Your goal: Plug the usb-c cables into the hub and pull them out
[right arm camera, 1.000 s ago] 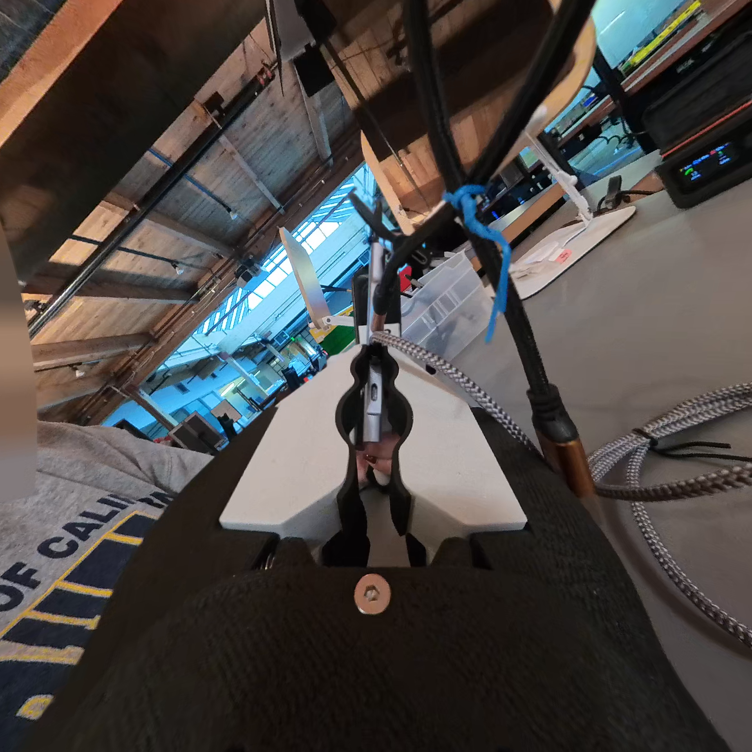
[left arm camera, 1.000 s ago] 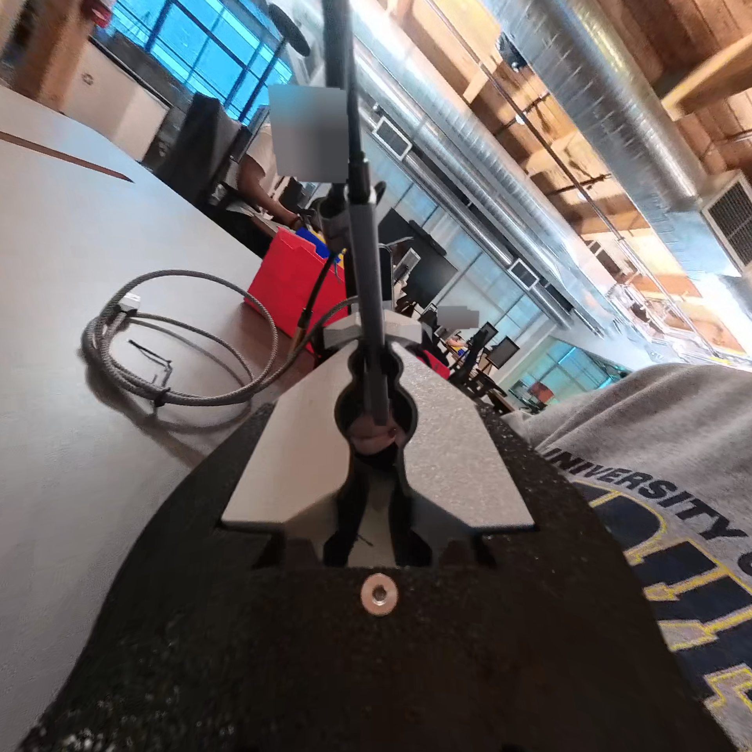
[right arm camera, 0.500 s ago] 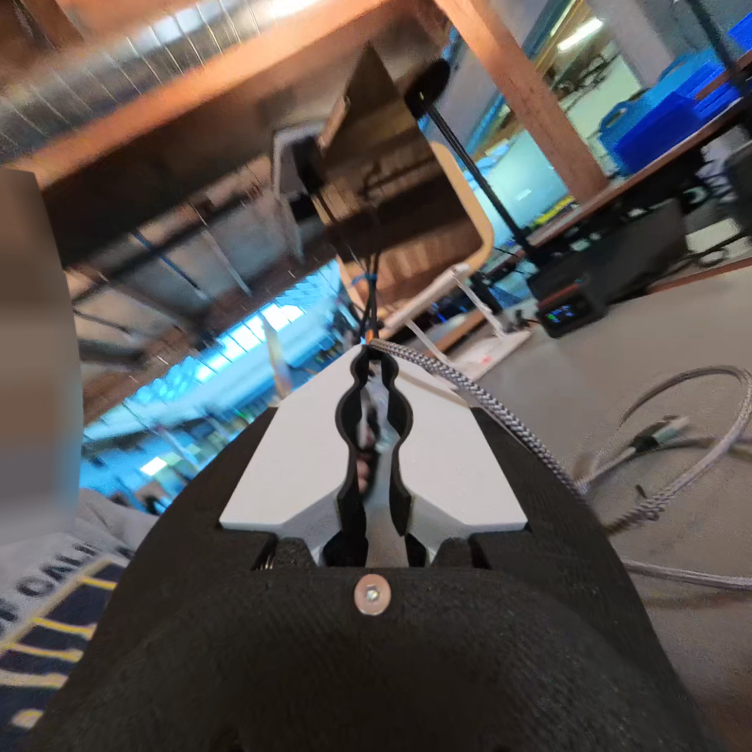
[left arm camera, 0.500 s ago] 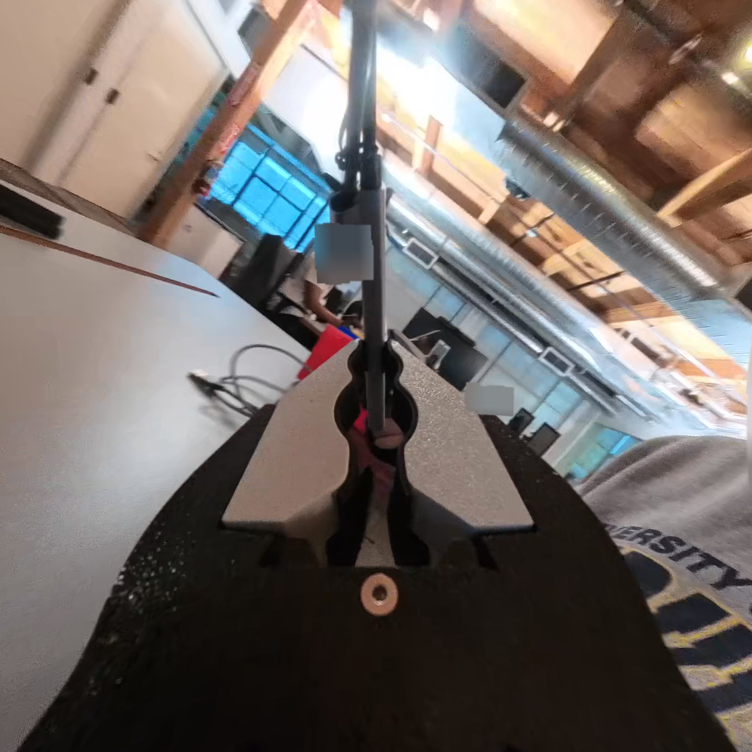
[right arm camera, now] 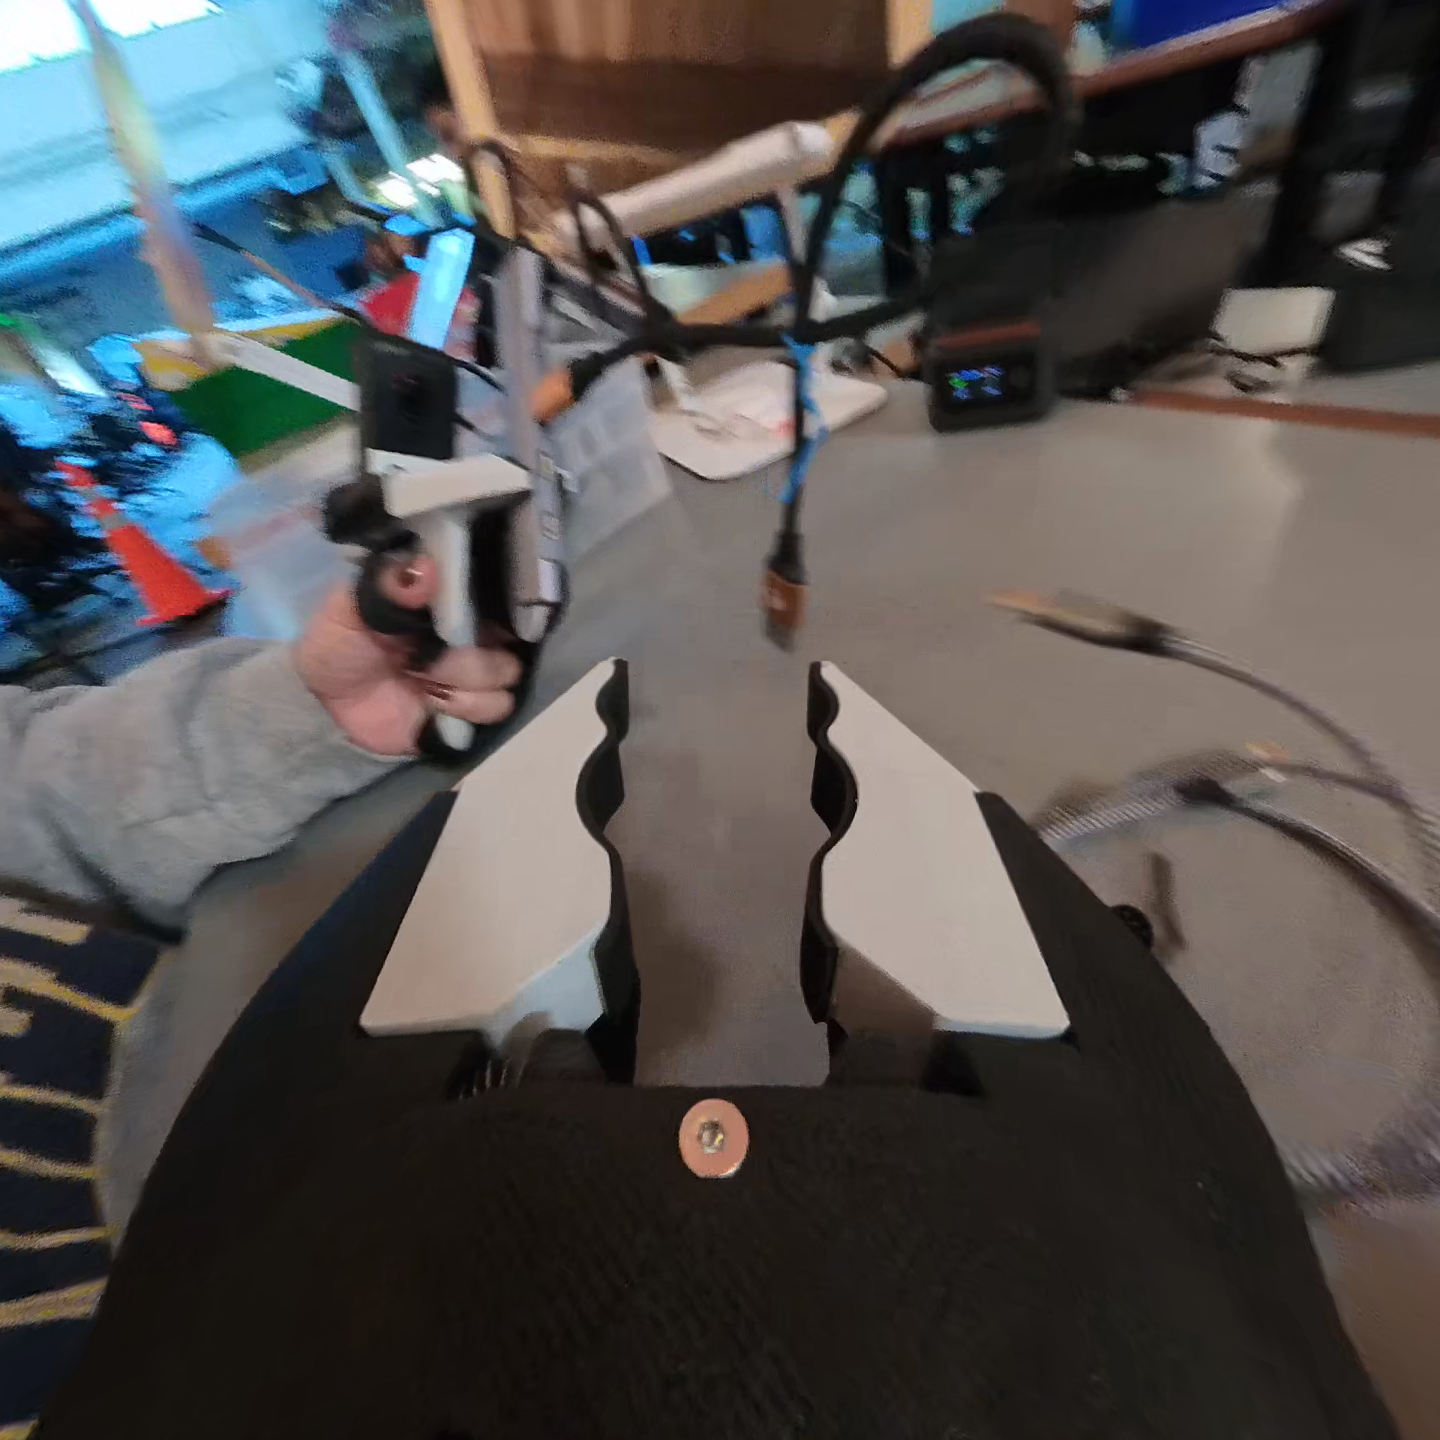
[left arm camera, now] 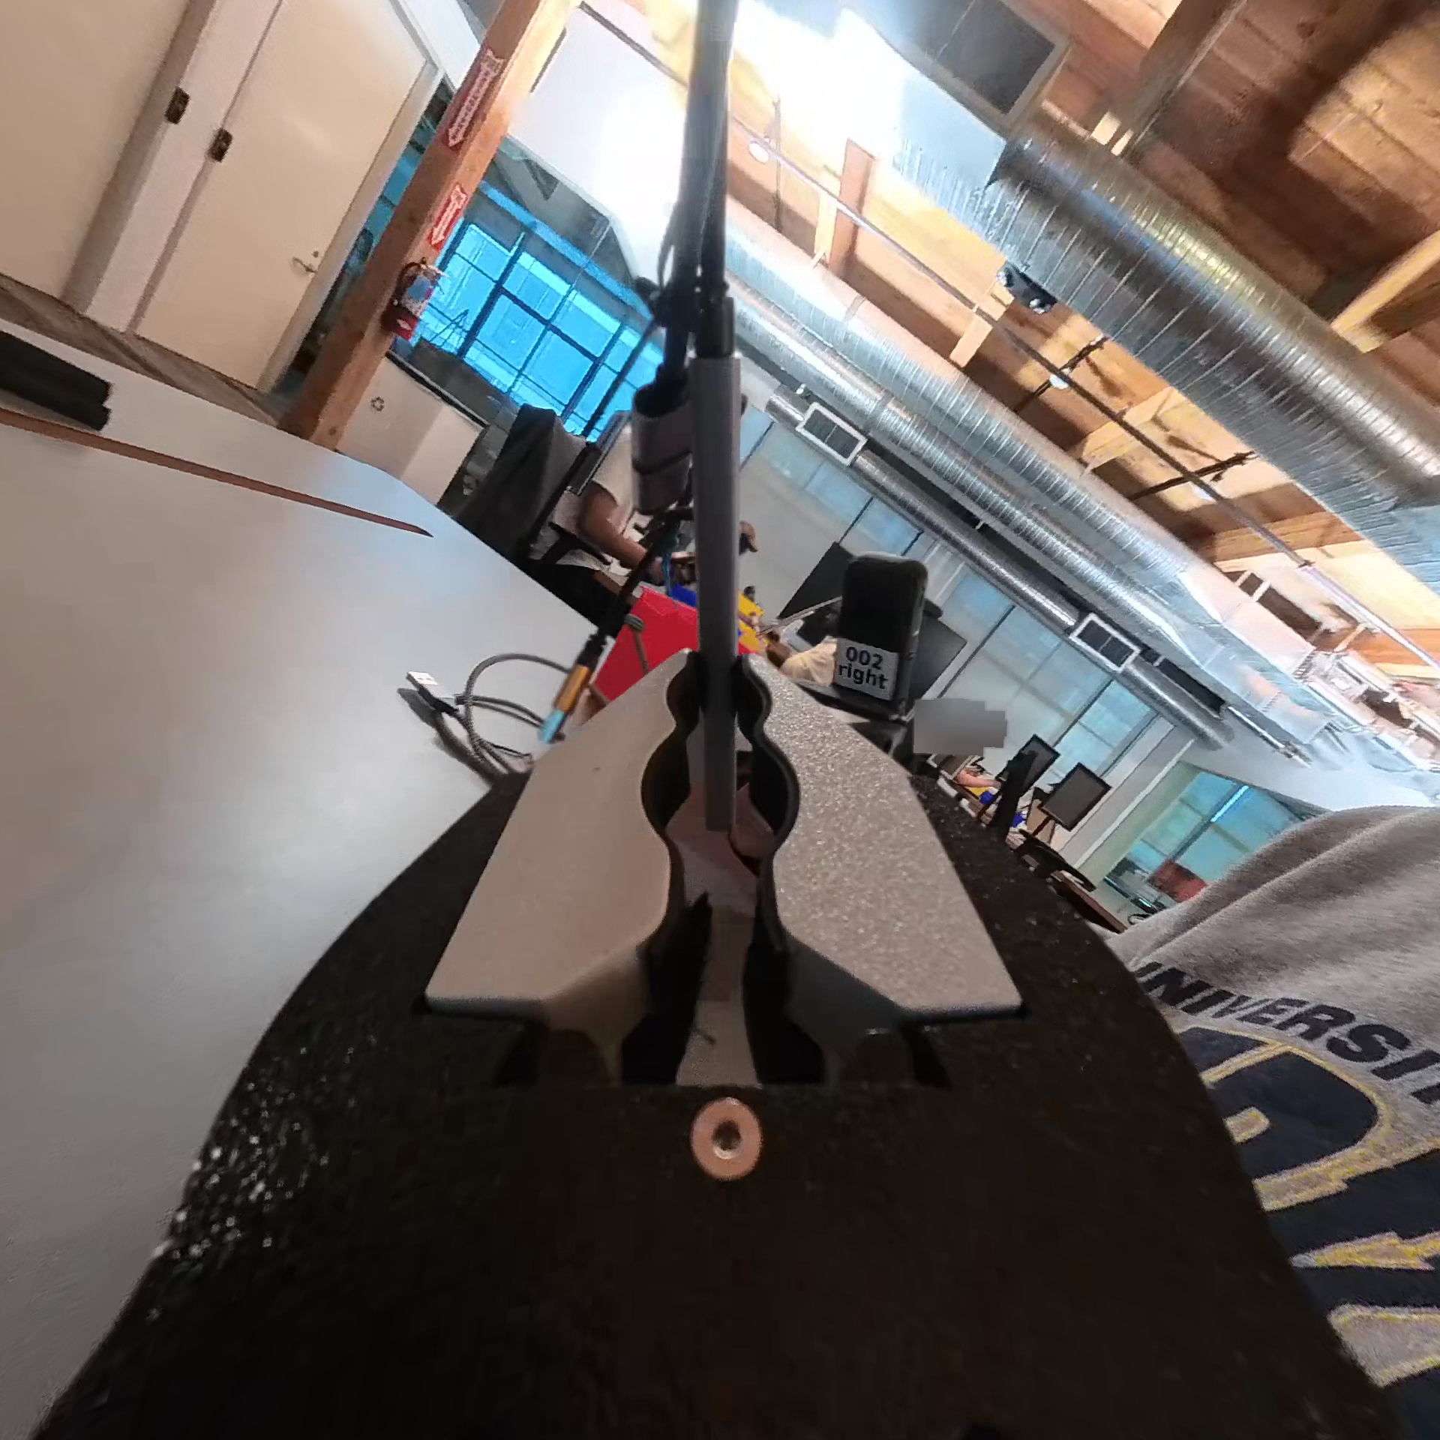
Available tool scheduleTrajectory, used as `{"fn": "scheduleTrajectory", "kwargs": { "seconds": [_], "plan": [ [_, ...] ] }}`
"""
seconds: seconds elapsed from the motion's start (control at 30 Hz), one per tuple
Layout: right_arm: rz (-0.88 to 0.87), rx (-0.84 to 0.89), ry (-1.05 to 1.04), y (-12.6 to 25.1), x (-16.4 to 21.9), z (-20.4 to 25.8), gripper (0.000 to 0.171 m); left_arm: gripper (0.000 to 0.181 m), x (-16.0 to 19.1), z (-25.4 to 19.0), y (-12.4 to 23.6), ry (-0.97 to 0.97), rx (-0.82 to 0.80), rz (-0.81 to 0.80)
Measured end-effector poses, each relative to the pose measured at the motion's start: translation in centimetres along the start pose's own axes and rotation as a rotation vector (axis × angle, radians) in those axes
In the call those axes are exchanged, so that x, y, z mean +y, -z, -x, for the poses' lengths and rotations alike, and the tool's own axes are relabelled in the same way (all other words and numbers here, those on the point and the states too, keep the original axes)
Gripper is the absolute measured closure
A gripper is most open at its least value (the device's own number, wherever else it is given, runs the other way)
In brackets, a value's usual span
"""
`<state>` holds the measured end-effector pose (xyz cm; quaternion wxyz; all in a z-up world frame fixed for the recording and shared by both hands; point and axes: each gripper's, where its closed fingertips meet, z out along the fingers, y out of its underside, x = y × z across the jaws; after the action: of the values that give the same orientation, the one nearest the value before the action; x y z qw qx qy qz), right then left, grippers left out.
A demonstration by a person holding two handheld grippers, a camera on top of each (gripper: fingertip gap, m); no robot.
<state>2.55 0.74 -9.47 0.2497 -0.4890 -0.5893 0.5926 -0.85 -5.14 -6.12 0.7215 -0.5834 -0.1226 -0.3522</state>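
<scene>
I read the left gripper [left arm camera: 721, 686] as clamped on the hub [left arm camera: 715, 545], a slim grey bar standing upright between its fingers, tip pointing toward the ceiling. In the right wrist view a hand [right arm camera: 397, 670] in a grey sleeve [right arm camera: 148, 771] holds that gripper by its grip, raised above the surface [right arm camera: 1013, 545], with the hub vertical.

The right gripper [right arm camera: 717, 678] is released, fingers spread wide with nothing between them, angled down toward the surface.

A black cable [right arm camera: 795, 436] loops off the hub and hangs free; its copper-coloured plug [right arm camera: 783, 596] dangles just ahead of the right gripper's fingertips. A braided grey cable [right arm camera: 1247, 779] lies coiled on the surface to the right, blurred.
</scene>
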Motion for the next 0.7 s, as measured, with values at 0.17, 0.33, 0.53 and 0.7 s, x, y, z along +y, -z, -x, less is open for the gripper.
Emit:
{"fn": "scheduleTrajectory", "kwargs": {
  "seconds": [0.17, 0.33, 0.53, 0.7],
  "plan": [
    [-0.117, -0.191, -0.057, -1.8, -1.7, 4.2, 0.132, 0.175, 0.6, -1.2, -0.7, -0.015, 0.056, 0.0],
    [-0.291, -0.312, -0.285, -2.9, -4.1, 5.5, 0.134, 0.175, 2.3, -1.8, -1.6, -0.003, 0.094, 0.06],
    [-0.371, -0.358, -0.395, -2.7, -4.8, 5.2, 0.165, 0.174, 3.4, -2.6, -2.0, 0.0, 0.135, 0.112],
    [-0.318, -0.383, -0.41, -2.9, -3.8, 5.5, 0.166, 0.158, 1.9, -2.6, -1.8, 0.026, 0.152, 0.038]
  ]
}}
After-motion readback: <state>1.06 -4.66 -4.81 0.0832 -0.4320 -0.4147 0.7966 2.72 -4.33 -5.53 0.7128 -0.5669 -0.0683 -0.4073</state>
